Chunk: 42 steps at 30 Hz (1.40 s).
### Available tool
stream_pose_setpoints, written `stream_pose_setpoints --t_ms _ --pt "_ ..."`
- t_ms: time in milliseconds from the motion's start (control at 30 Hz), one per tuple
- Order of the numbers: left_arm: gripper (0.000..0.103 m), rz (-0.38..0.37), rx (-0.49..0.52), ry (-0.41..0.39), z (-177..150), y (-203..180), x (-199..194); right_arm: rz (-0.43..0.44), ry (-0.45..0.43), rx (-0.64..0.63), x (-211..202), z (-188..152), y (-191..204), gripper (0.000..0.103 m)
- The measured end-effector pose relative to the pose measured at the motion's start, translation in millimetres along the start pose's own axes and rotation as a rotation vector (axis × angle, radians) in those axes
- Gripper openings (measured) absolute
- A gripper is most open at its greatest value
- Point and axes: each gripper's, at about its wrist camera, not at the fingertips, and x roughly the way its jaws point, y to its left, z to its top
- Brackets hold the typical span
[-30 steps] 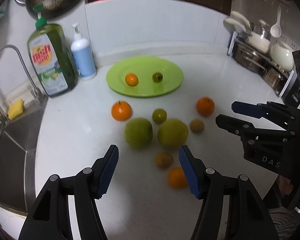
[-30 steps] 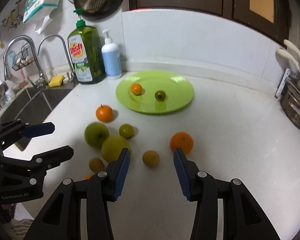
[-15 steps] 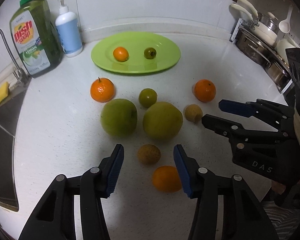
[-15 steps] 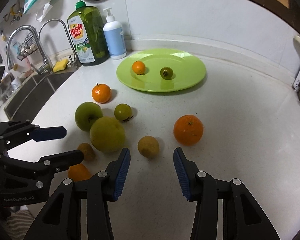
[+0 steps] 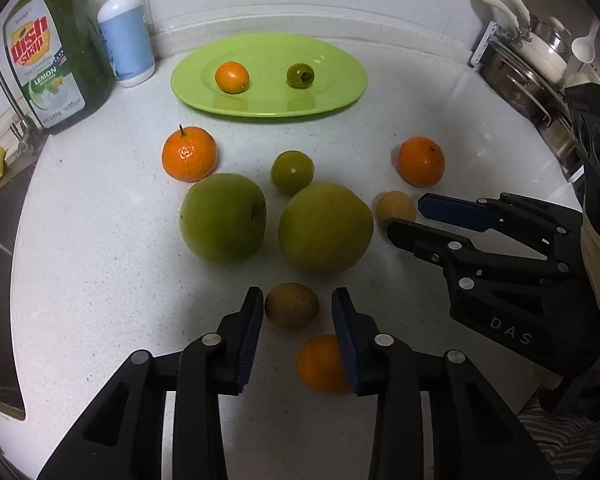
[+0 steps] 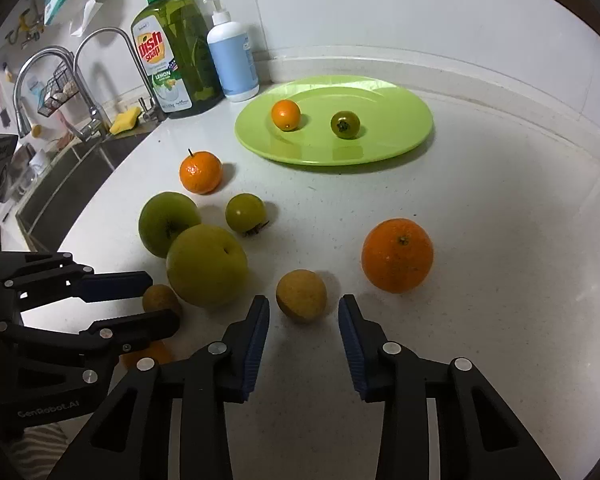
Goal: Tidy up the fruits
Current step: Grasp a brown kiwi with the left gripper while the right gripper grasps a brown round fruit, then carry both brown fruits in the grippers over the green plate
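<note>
A green plate [image 5: 340,92] at the back of the counter holds a small orange fruit [image 5: 231,77] and a small dark green fruit [image 5: 300,75]. Loose on the counter lie a green apple [image 5: 223,218], a yellow-green pear [image 5: 325,233], two oranges [image 5: 189,155] [image 5: 421,161], a small green fruit [image 5: 292,172] and an orange fruit [image 5: 322,364]. My left gripper [image 5: 298,310] is open around a small brown fruit [image 5: 292,305]. My right gripper [image 6: 303,308] is open just short of a small yellow-brown fruit [image 6: 301,295].
A dish soap bottle [image 5: 56,52] and a white pump bottle [image 5: 126,36] stand at the back left. A sink with taps [image 6: 60,92] lies to the left. A rack with pots [image 5: 528,60] stands at the right. A big orange [image 6: 397,255] lies right of my right gripper.
Both grippers have moved forward and down toward the fruits. The left jaws now straddle the small brown fruit, and both jaw gaps have narrowed a little.
</note>
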Motion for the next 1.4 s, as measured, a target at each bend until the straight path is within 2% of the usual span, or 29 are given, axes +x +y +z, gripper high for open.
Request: stream_pose_setpoints --t_ms 267,700,1033,1400 --pt "0.029 -0.014 -0.031 0.003 0 8 3 0.005 0.018 -0.001 9 3 -2 0.029" --pt "0.029 -0.002 -0.004 -0.05 -4 2 -13 -0.008 0.001 0.015 -7 0 3 0.029" --pt "0.029 0.003 0.058 -0.162 -4 -4 -47 -0.039 -0.06 0.045 -42 -4 16 0.029" --pt "0.029 -0.005 0.091 -0.29 8 5 -87 -0.061 -0.162 0.051 -75 7 34 0.029"
